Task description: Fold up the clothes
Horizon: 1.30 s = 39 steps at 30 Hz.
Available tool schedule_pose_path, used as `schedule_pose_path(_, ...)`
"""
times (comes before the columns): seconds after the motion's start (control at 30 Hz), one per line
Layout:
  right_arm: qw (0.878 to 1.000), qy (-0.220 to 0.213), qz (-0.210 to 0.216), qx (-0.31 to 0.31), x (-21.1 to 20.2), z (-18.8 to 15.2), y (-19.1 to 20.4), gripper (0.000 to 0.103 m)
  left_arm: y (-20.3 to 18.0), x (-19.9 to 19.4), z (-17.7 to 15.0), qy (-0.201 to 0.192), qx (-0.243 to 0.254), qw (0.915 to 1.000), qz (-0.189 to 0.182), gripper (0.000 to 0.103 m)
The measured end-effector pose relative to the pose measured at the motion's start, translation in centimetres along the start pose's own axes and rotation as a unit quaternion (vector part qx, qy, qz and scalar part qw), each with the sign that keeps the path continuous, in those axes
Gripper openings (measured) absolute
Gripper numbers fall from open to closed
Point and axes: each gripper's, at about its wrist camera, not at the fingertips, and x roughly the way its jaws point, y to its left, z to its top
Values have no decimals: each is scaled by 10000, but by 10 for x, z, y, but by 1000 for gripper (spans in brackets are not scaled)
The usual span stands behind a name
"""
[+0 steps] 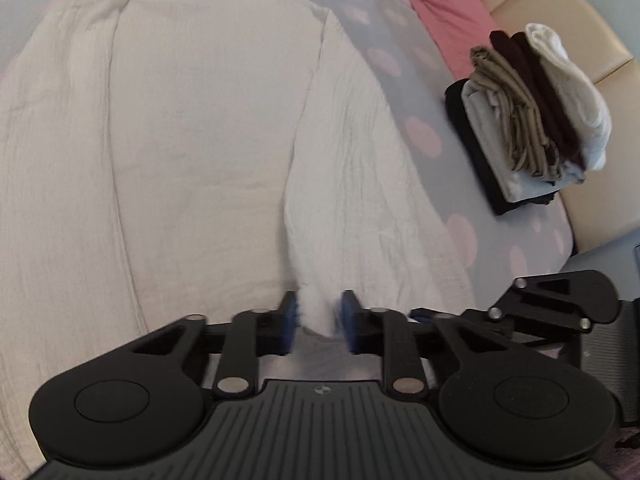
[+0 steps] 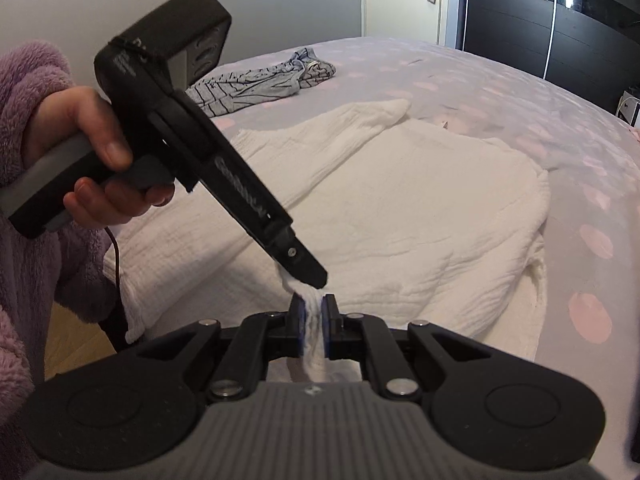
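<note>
Nearest my left wrist camera, my left gripper (image 1: 318,322) pinches a bunched edge of the white crinkled-cotton garment (image 1: 208,120) between its blue pads (image 1: 289,316). The black linkage of my right gripper (image 1: 556,300) pokes in at the lower right of that view, its fingertips hidden. My right wrist camera settles the matter: my right gripper (image 2: 315,330) is pressed onto a fold of the same white cloth, just beside the left gripper's black tip (image 2: 308,270), which bites the same bunch from above.

That camera alone shows the person's hand (image 2: 86,148) wrapped round the left tool's grey handle, with a fluffy lilac sleeve (image 2: 24,92) behind it.

Beyond the grippers, the garment lies spread flat across the pale bedsheet dotted with pink circles (image 1: 404,64), sleeves trailing along both sides.

Farther off, only the left view takes in the stack of folded clothes in black, grey, tan, maroon and white (image 1: 532,112) by the cream padded headboard (image 1: 560,0) and a pink blanket (image 1: 448,4). Only the right view catches the crumpled grey striped garment (image 2: 260,80) at the bed's far edge, and a dark wardrobe (image 2: 532,20) beyond.
</note>
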Motion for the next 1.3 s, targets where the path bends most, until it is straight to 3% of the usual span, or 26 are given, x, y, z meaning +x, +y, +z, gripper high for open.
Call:
schedule_pose_path(0.17, 9999, 105, 36, 56, -6, 0, -9, 25, 4, -11, -3, -138, 58, 9996, 243, 6)
schedule_pose_path(0.27, 9997, 167, 15, 199, -16, 3, -28, 26, 16, -12, -7, -51, -2, 9986, 523, 6)
schedule_pose_path(0.33, 9992, 219, -152, 309, -20, 5, -47, 26, 23, -9, -11, 91, -53, 9971, 757, 6)
schedule_pose_path(0.43, 9946, 519, -897, 78, -10, 10, -73, 26, 30, -6, -16, 183, 28, 9944, 1036, 6)
schedule_pose_path(0.57, 9800, 890, -1742, -353, 25, 12, -104, 26, 37, -3, -17, 218, -63, 9948, 996, 6)
schedule_pose_path(0.73, 9728, 936, -2040, -578, 74, 18, -132, 25, 36, 0, -16, 252, 44, 9944, 1022, 6)
schedule_pose_path(0.93, 9707, 1021, -2030, -778, 111, 29, -149, 24, 38, -2, -13, 268, 22, 9955, 911, 5)
schedule_pose_path(1.0, 9718, 1014, -2044, -598, 115, 34, -155, 8, 32, -6, -16, 280, 122, 9968, 745, 4)
schedule_pose_path(1.13, 9622, 1050, -2472, 450, 106, 40, -188, 8, 20, -13, -24, 309, 353, 9982, 378, 4)
schedule_pose_path(1.3, 9568, 1061, -2466, 1121, 102, 30, -210, 8, 8, -11, -35, 507, 557, 9972, 25, 3)
